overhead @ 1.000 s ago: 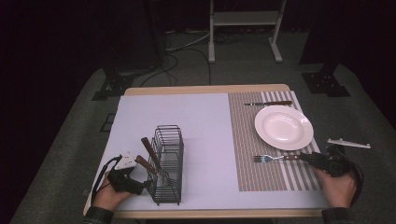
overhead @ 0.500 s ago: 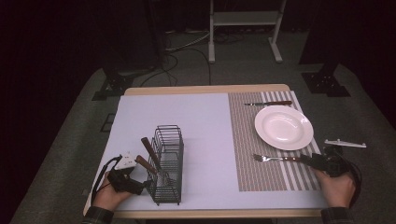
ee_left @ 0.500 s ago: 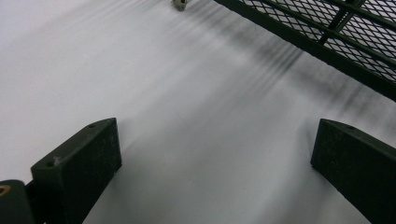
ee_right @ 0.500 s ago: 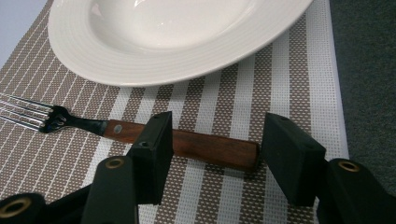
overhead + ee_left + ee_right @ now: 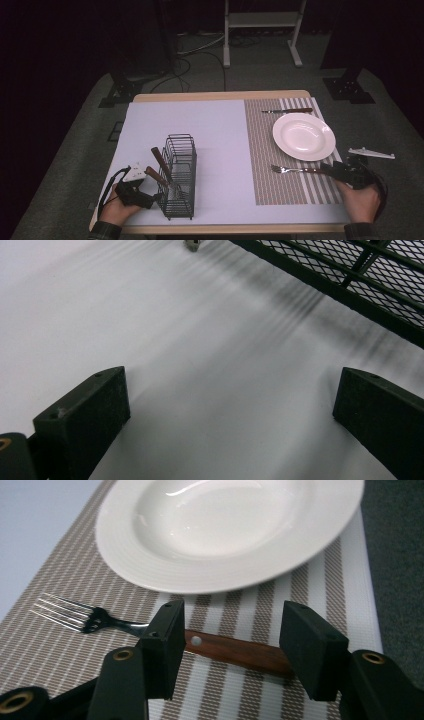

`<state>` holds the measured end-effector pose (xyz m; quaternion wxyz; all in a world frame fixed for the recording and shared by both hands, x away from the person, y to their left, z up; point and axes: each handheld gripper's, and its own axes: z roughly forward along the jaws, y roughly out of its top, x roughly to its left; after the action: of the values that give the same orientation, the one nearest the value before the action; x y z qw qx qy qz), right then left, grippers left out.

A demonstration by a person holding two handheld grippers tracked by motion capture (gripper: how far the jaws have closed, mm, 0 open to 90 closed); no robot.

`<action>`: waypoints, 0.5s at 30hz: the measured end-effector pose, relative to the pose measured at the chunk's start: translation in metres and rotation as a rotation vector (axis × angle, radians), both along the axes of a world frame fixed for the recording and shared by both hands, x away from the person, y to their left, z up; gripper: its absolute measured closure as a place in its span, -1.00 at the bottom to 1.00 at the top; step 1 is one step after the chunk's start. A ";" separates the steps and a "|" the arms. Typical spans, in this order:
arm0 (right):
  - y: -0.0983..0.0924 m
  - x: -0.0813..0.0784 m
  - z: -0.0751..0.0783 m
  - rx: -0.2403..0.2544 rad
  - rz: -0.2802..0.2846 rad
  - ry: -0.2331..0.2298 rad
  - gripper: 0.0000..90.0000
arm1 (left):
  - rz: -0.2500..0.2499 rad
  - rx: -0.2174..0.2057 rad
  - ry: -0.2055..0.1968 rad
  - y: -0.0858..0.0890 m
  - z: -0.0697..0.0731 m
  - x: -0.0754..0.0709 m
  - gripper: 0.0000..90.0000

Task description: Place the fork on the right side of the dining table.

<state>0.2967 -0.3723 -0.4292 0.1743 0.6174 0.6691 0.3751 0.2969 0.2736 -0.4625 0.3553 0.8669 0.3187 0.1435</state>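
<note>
The fork (image 5: 150, 630), steel tines and a riveted wooden handle, lies on the striped placemat (image 5: 280, 185) just at 6 o'clock of the white plate (image 5: 303, 136). The right gripper (image 5: 230, 647) straddles its handle with jaws parted, not pinching; the handle's far end is hidden behind one jaw. From above that gap is too small to read. At 9 o'clock, the left gripper (image 5: 225, 420) gapes wide over bare mat beside the wire caddy (image 5: 179, 175), whose wooden handles show from above.
</note>
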 end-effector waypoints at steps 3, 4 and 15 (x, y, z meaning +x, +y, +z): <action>0.004 -0.001 0.004 -0.004 0.010 -0.016 -0.05 | 0.000 0.000 0.000 0.000 0.000 0.000 -1.00; 0.009 -0.002 0.007 -0.007 0.025 -0.034 -0.05 | 0.000 -0.001 0.000 0.000 0.000 0.000 -1.00; 0.032 -0.003 0.017 0.004 0.132 -0.105 -0.07 | 0.000 -0.001 0.001 0.000 0.000 0.000 -1.00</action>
<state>0.2933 -0.3403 -0.4124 0.1830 0.5516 0.6976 0.4191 0.2969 0.2736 -0.4625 0.3556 0.8669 0.3188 0.1430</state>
